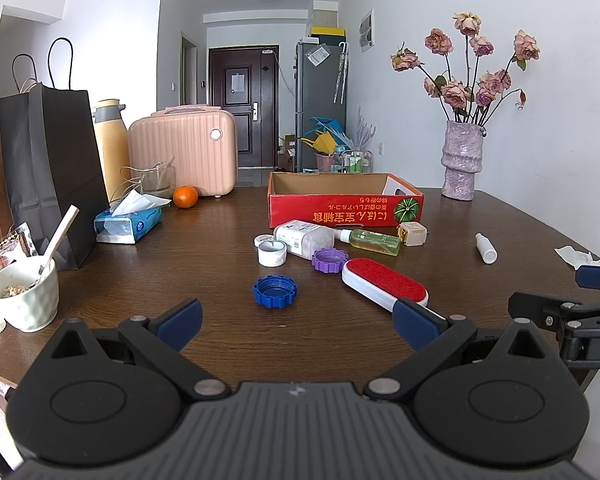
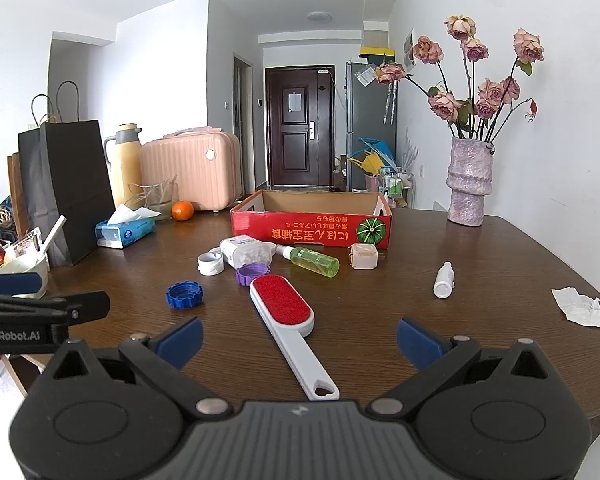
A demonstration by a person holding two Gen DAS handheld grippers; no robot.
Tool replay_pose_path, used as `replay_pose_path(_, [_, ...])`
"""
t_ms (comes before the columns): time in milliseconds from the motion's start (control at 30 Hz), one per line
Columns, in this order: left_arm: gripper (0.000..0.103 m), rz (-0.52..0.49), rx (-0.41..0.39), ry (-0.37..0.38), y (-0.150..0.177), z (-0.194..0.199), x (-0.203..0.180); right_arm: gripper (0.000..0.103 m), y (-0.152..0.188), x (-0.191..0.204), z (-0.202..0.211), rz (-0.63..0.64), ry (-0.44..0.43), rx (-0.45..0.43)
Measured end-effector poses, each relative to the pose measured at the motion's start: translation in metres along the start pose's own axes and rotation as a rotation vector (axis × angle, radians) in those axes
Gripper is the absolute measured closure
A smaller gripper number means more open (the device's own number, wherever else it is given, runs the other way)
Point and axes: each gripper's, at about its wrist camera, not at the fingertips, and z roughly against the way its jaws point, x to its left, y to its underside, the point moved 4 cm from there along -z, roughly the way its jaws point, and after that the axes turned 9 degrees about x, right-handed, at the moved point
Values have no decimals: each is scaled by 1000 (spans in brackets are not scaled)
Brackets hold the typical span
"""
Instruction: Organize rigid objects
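Carton (image 2: 312, 229): red, open-topped, visible interior bare
Bowl (image 1: 26, 300): oatmeal, spoon
Bottle (image 2: 246, 254): lying down, white pellets
Left tongs (image 1: 298, 318): spread, empty
Right tongs (image 2: 298, 338): spread, empty

The tabletop (image 2: 480, 280) is dark brown woodgrain. The box (image 2: 312, 229) is red with yellow lettering and a green striped melon. The brush (image 2: 282, 305) is red on white, one cap (image 2: 184, 294) blue, another (image 2: 252, 273) purple, the bottle (image 2: 315, 262) yellow-green.
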Motion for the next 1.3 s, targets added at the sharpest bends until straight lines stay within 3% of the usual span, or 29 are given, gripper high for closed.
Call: replay_pose_path(1300, [0, 27, 88, 0, -34, -75, 13, 0, -31, -7, -74, 21, 2, 87])
